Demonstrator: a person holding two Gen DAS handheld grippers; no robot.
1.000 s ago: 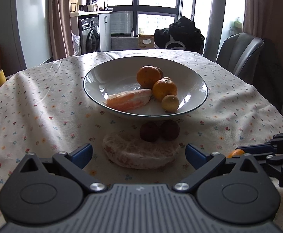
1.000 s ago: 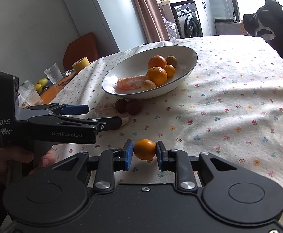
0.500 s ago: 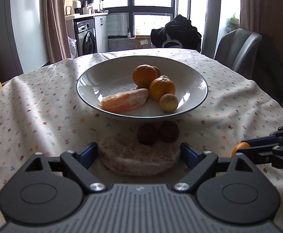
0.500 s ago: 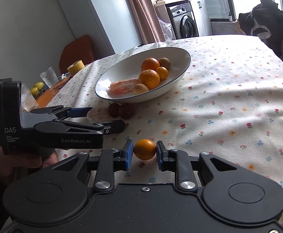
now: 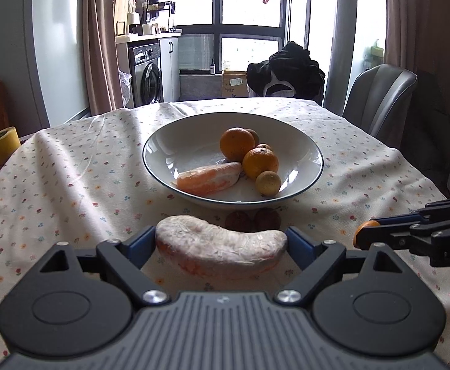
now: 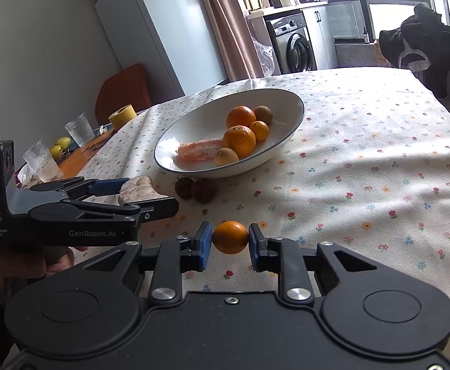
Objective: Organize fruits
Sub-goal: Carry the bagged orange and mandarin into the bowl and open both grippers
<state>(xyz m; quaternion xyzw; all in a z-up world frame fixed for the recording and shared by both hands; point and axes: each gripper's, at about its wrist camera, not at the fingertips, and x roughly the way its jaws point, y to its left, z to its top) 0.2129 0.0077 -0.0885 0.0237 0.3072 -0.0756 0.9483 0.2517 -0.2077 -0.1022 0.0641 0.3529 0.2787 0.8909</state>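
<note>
Right wrist, jaws clamp small orange (image 6: 230, 237)

2 dark fruits (image 5: 252, 220) sit between the left gripper (image 5: 222, 243) and bowl (image 5: 313, 166).

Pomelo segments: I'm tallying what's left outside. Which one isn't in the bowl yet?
The pale peeled segment between the left gripper fingers; the pinker one already lies in the bowl.

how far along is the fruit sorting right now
Done: six fruits lie in the bowl. In hand: the right gripper grips a small orange, and the left gripper closes around the peeled segment. Left: two dark fruits on the cloth.
</note>
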